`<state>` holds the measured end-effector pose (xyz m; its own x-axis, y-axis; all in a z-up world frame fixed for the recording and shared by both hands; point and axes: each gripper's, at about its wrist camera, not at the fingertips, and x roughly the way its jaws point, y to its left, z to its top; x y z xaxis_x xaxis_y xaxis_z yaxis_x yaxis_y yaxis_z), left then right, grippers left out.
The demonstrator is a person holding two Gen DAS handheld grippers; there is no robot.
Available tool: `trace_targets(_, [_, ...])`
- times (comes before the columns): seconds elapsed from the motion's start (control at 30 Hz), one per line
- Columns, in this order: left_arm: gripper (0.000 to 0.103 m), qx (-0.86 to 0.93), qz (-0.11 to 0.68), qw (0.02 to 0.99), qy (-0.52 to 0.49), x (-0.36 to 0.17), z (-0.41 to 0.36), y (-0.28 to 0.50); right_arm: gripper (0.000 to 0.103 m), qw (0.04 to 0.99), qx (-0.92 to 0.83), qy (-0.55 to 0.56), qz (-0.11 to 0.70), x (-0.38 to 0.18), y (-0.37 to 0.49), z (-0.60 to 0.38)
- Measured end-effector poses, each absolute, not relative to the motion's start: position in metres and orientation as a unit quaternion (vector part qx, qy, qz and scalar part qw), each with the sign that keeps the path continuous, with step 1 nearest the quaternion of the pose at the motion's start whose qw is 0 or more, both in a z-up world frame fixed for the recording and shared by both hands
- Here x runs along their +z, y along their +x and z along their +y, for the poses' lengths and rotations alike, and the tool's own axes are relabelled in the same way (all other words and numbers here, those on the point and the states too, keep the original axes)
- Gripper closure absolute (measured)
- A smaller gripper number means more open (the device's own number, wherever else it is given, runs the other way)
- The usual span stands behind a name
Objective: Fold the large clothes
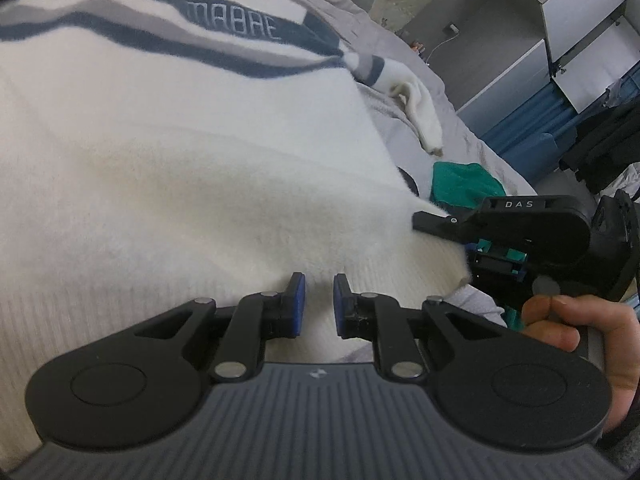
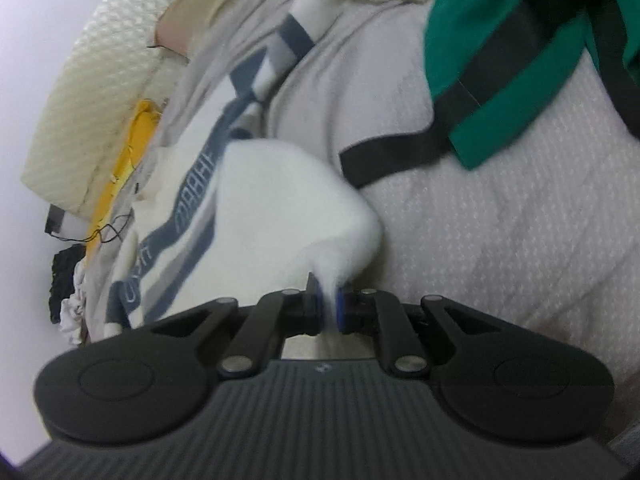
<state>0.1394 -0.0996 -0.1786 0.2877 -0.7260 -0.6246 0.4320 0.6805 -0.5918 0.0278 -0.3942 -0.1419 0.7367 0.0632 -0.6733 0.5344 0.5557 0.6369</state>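
Folding looks under way: the fluffy cream sweater with navy and grey lettered stripes (image 1: 160, 128) lies spread on the grey quilted bed (image 2: 500, 220). Right gripper (image 2: 329, 304) pinches its near right hem corner; left gripper (image 1: 319, 300) hovers parted over the ribbed hem, needing to clamp next.

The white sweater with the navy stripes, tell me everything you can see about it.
The white sweater looks fuzzy and knitted, with a ribbed hem and navy and grey stripes carrying pale lettering. It lies spread over the grey bedding. The right gripper is shut on a lower corner, lifting it into a peak. The left gripper sits open above the hem, not gripping it.
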Motion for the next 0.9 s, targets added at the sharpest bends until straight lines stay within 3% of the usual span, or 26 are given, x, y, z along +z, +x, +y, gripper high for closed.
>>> trace_targets(0.13, [0.086,-0.376,0.455,0.791,-0.160,-0.170,-0.096,0.134,0.090,0.823,-0.139,0.446,0.323,-0.137,0.026,-0.390])
trace_targets(0.23, [0.083,-0.379,0.437,0.801,-0.156,-0.159,-0.089,0.129,0.081,0.836,-0.148,0.425,0.315,-0.129,0.024,-0.390])
trace_targets(0.3, [0.072,-0.373,0.424,0.810,-0.156,-0.148,-0.079,0.127,0.053,0.846,-0.155,0.410,0.304,-0.121,0.026,-0.389])
trace_targets(0.37, [0.066,-0.362,0.409,0.823,-0.159,-0.140,-0.069,0.125,0.044,0.859,-0.153,0.393,0.289,-0.113,0.025,-0.386])
trace_targets(0.47, [0.057,-0.326,0.391,0.847,-0.153,-0.124,-0.050,0.124,0.044,0.882,-0.135,0.362,0.269,-0.102,0.027,-0.377])
trace_targets(0.7, [0.048,-0.218,0.363,0.894,-0.150,-0.094,0.007,0.135,0.045,0.936,-0.089,0.259,0.221,-0.074,0.030,-0.348])
trace_targets(0.9, [0.041,-0.128,0.387,0.894,-0.188,-0.080,0.071,0.166,0.045,0.937,-0.023,0.222,0.268,-0.087,0.052,-0.324])
